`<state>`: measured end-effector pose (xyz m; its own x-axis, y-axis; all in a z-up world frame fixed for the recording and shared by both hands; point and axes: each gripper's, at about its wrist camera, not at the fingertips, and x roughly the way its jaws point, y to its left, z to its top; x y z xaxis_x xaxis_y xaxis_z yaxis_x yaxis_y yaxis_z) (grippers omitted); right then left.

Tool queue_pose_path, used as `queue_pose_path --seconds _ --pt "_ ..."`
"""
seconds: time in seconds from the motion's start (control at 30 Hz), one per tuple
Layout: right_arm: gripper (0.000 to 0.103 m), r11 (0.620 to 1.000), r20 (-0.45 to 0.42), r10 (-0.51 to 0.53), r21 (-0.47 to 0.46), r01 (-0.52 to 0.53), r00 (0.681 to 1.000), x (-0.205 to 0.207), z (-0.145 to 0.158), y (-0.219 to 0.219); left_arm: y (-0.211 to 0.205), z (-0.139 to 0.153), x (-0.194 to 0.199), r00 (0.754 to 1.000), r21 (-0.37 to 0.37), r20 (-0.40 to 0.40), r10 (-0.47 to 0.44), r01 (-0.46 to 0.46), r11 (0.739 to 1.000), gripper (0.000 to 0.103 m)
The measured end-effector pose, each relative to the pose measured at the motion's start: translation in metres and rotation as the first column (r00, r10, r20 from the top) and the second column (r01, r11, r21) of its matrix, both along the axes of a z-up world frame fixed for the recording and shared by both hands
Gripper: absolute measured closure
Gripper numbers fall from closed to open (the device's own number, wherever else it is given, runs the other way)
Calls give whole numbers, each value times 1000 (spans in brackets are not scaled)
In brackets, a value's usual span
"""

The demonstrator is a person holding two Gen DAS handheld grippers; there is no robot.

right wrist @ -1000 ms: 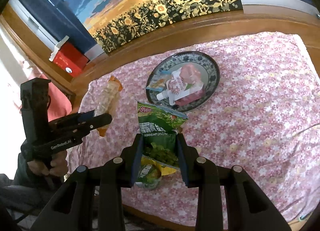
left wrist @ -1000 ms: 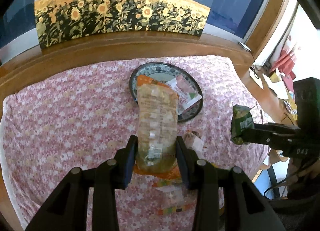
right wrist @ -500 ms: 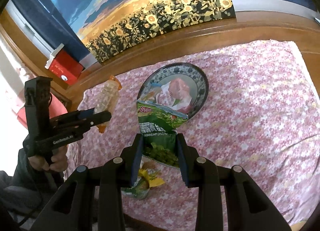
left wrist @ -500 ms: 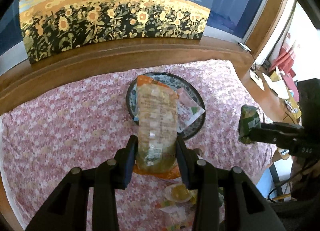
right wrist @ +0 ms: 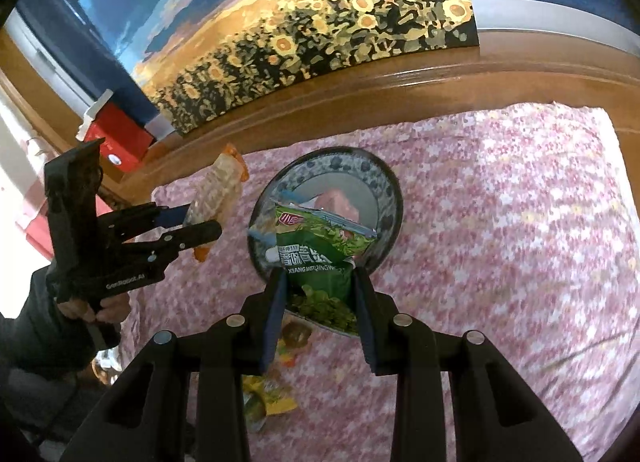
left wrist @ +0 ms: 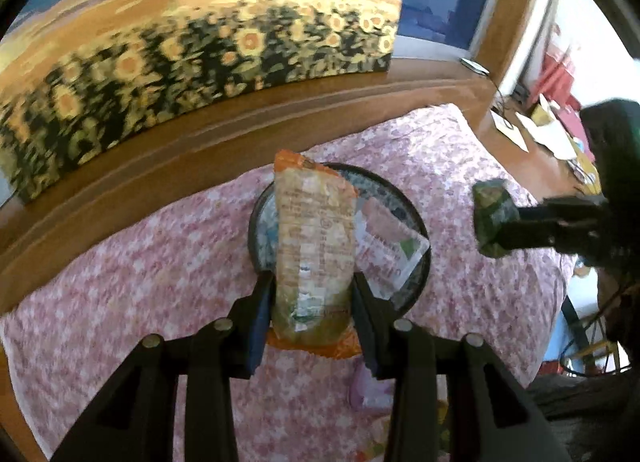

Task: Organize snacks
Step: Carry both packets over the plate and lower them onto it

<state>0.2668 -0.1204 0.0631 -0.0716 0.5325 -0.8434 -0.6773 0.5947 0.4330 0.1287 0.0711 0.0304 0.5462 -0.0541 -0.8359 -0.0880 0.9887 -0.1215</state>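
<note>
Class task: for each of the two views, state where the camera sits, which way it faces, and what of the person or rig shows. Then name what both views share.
Left wrist: on the left gripper, looking down along its fingers at the orange packet it holds; the right gripper shows at right.
Right wrist: on the right gripper, looking down at its green packet; the left gripper and hand show at left.
Shared: plate, floral cloth, sunflower painting.
</note>
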Motion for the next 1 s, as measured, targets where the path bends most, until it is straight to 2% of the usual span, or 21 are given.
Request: queue_pose_path --seconds 0.13,0.37,0.43,0.57,0.67,0.73,0.9,1.0 --pt "69 1000 1 16 -24 -16 1000 15 -8 14 -5 -4 22 991 44 -11 -133 133 990 63" --pt "69 997 9 5 -80 -4 1000 42 -28 36 -1 -11 57 945 76 -33 -327 328 941 63" --pt "69 996 1 -12 -91 13 1000 48 -33 40 1 -15 67 920 96 -53 -389 392 915 63" --pt "69 993 -14 -21 -114 19 1000 57 -47 48 5 -23 83 852 147 -97 -514 523 840 63" --pt "69 991 -14 -21 -130 19 1000 63 -55 57 8 -26 92 831 166 -101 -546 556 815 63" --pt "69 990 -16 -42 -137 40 999 66 -59 62 9 -30 98 818 154 -93 -567 575 804 63" --pt "69 980 -24 -105 -172 99 994 68 -71 72 4 -47 104 754 185 -139 -642 657 731 63" --pt "69 976 -25 -120 -186 113 992 65 -79 77 3 -55 106 742 197 -156 -653 671 715 63"
